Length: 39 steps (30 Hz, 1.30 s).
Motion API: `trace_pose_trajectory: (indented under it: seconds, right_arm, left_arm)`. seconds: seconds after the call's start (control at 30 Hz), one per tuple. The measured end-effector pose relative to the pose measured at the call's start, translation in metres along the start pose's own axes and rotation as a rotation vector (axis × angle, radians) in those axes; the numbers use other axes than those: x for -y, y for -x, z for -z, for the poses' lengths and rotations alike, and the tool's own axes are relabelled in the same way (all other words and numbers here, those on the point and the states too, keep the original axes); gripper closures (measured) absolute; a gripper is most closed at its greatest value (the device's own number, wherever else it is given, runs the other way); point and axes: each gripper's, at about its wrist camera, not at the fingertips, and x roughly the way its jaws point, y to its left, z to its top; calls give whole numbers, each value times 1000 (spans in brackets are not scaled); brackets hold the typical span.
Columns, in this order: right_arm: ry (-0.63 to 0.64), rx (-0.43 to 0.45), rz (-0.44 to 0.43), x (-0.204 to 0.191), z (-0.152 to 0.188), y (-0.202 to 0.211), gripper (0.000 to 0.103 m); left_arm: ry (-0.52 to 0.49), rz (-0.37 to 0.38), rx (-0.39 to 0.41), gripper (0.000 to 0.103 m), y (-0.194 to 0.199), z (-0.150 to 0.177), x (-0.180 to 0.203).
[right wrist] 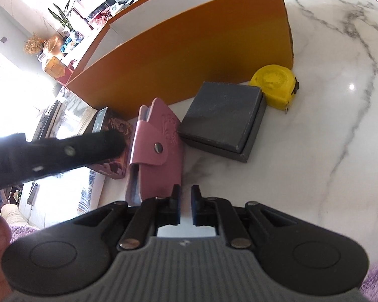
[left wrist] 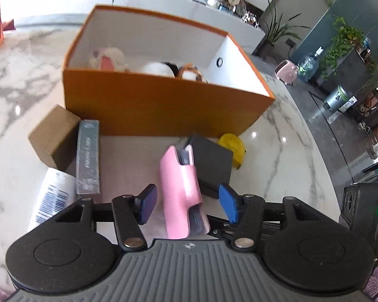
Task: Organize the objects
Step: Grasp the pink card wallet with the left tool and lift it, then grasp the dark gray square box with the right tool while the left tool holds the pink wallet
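My left gripper [left wrist: 187,202] has its fingers [left wrist: 148,202] spread wide, one on each side of the pink pouch [left wrist: 180,188], and neither blue pad presses on it; I see a gap on both sides. The pouch lies on the marble counter [left wrist: 284,156] with its long axis running near to far, the open mouth with grey inserts at the far end, near the orange box [left wrist: 158,110]. Its near end reaches back between my fingers. From the right wrist view the pouch's snap flap faces right, toward the dark grey square box [right wrist: 224,117] just beside it.

My right gripper [right wrist: 185,207] is all but closed, its fingers nearly together with only a narrow slit between them, and nothing is in it. It hovers over bare counter just right of the pouch's near end.

A yellow tape measure [right wrist: 274,88] sits to the right of the grey box, against the orange box's near wall. To the left lie a long grey-green carton [left wrist: 88,158], a brown cardboard box [left wrist: 55,136] and a white tube with a barcode [left wrist: 53,196]. Plush toys [left wrist: 108,59] lie inside the orange box.
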Motion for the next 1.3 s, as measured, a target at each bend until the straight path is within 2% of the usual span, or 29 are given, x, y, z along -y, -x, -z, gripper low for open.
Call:
trace_pose_trajectory:
  seconds: [0.17, 0.37, 0.53, 0.7, 0.8, 0.97, 1.0, 1.03, 1.1, 1.3]
  right_arm:
    - [20, 5, 14, -3, 0, -2, 93]
    - [44, 17, 3, -8, -2, -2, 94]
    - [79, 30, -30, -20, -5, -3, 94]
    - [133, 51, -58, -36, -6, -5, 94]
    - [167, 48, -77, -43, -6, -7, 94]
    - [187, 45, -18, -40, -9, -4, 93]
    - [179, 42, 11, -36, -11, -3, 90]
    - [163, 45, 38, -31, -13, -1, 80]
    - [114, 69, 75, -19, -19, 3, 66]
    - [-78, 130, 128, 21, -42, 11, 47]
  left_arm:
    - [0, -23, -57, 43, -23, -4, 5]
    - [4, -66, -81, 46, -33, -7, 4]
    - [21, -96, -110, 56, -38, -9, -4]
    - [40, -129, -117, 57, -38, -12, -14]
    - [45, -132, -126, 66, -39, -16, -21]
    - [28, -127, -132, 71, -40, -19, -25]
    - [18, -126, -132, 71, -40, -20, -24]
    - [9, -128, -130, 72, -39, -20, -24]
    - [-7, -128, -125, 73, -40, -20, -23]
    - [-8, -118, -79, 74, -42, -30, -23]
